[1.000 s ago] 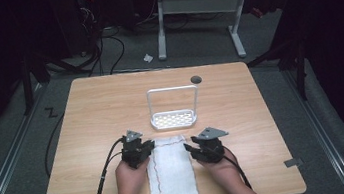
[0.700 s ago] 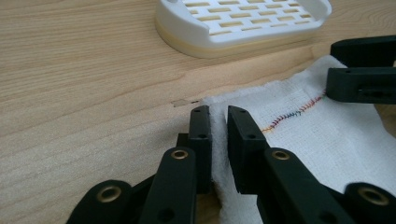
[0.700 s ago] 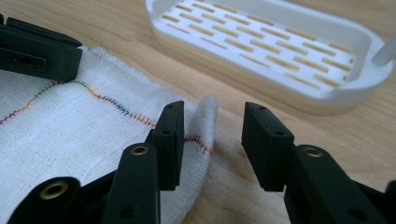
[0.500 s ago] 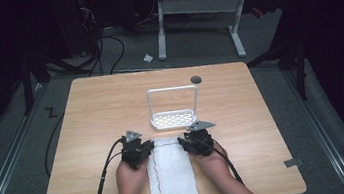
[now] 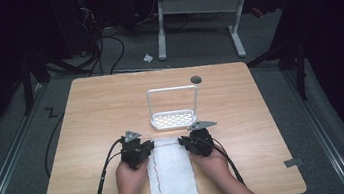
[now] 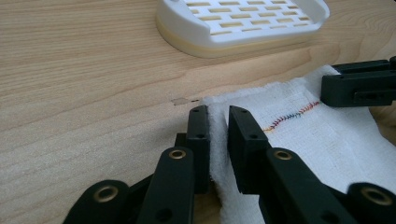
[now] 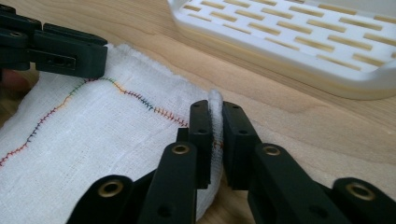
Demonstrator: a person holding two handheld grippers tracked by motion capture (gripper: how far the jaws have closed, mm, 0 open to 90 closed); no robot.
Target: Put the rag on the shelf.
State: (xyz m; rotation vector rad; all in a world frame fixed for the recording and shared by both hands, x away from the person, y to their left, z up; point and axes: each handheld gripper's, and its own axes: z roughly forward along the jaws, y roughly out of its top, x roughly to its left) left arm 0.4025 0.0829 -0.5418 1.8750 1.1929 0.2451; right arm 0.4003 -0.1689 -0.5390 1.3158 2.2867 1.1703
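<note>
While the cloth (image 5: 172,177) lies flat on the counter (image 5: 92,117) before the rack (image 5: 175,119), left hand-held gripper (image 6: 218,126) and right hand-held gripper (image 7: 215,119) each pinch a far corner; lifting or folding apparently remains undone.

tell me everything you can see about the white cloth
The white cloth is a long woven strip, gauze-like, with a wavy line of multicoloured stitching near its edges. It lies flat on the wooden table, its near end overhanging the edge, just short of the white slotted rack. The left tongs and right tongs each pinch a far corner.
</note>
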